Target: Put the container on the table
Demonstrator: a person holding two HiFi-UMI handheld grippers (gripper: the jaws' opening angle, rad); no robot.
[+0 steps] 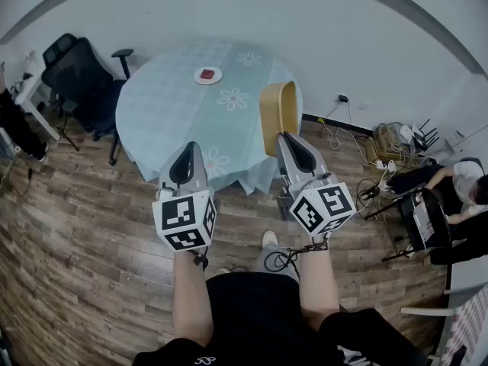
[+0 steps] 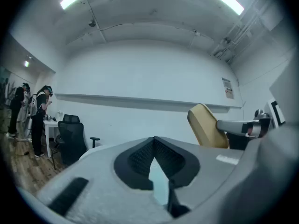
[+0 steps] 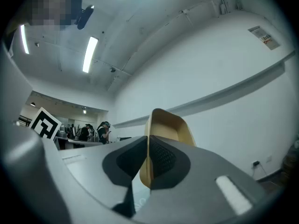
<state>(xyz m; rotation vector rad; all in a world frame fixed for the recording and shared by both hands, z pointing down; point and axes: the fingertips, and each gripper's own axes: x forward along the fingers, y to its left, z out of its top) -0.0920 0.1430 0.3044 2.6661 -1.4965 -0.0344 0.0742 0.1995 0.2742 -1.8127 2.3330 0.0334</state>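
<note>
Since R claw (image 1: 284, 137) is clamped on the container (image 1: 276, 107) wall, it hangs on edge by the counter (image 1: 164, 105) rim; L claw (image 1: 189, 151) closed, empty, alongside.

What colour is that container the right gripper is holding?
The container is mustard yellow, clearest in the head view.
</note>
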